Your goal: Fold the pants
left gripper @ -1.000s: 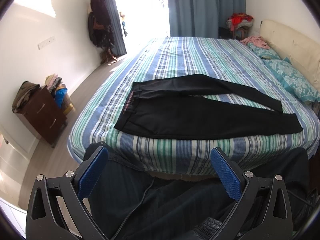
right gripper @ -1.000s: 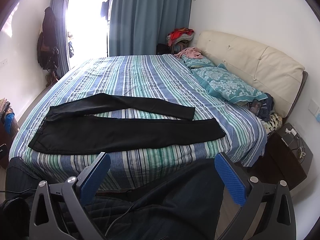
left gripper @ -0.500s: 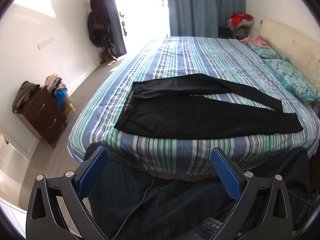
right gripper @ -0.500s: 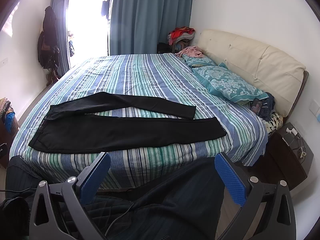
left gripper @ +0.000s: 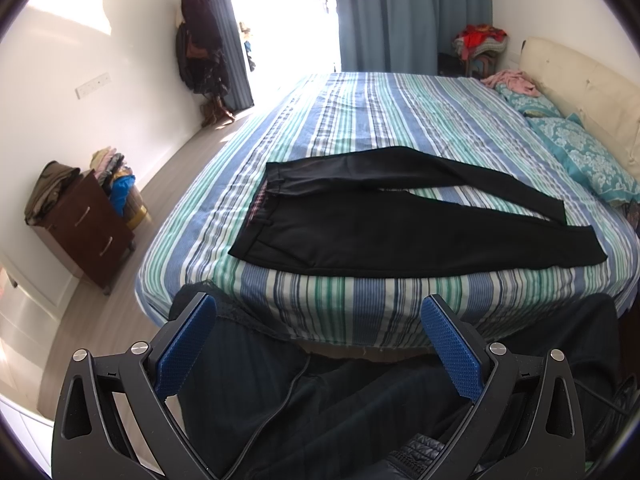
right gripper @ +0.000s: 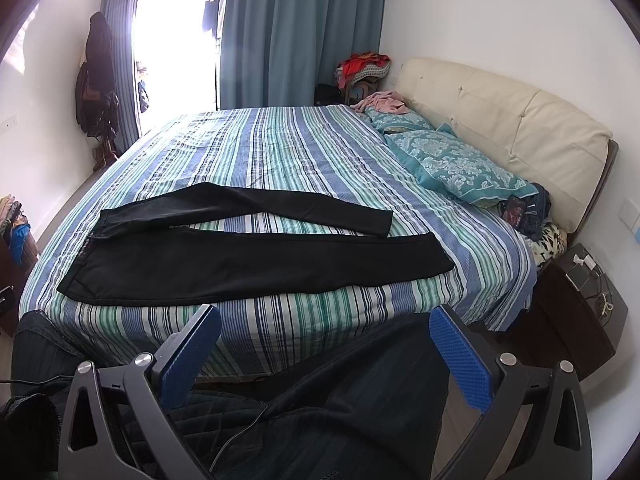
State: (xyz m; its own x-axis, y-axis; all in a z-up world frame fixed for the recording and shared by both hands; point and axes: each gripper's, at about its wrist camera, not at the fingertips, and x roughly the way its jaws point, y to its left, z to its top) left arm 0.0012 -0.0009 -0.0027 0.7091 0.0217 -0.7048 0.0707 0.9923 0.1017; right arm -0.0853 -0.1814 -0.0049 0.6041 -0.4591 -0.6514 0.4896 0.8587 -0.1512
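Black pants (left gripper: pixel 380 228) lie flat on the striped bed (left gripper: pixel 360 120), waistband to the left, both legs spread to the right in a narrow V. They also show in the right wrist view (right gripper: pixel 240 256). My left gripper (left gripper: pixel 318 332) is open and empty, held well short of the bed's near edge. My right gripper (right gripper: pixel 326 340) is open and empty too, over the person's dark-clothed lap and apart from the pants.
Teal pillows (right gripper: pixel 452 168) and a cream headboard (right gripper: pixel 508 120) are at the right. A dark nightstand (right gripper: pixel 580 300) stands at the bed's right, a wooden dresser (left gripper: pixel 84 228) with clothes at the left. Coats hang on a rack (left gripper: pixel 200 52) by the curtained window.
The right wrist view has shifted slightly, the pants sitting a touch lower in frame. The left gripper has not moved. Both stay open.
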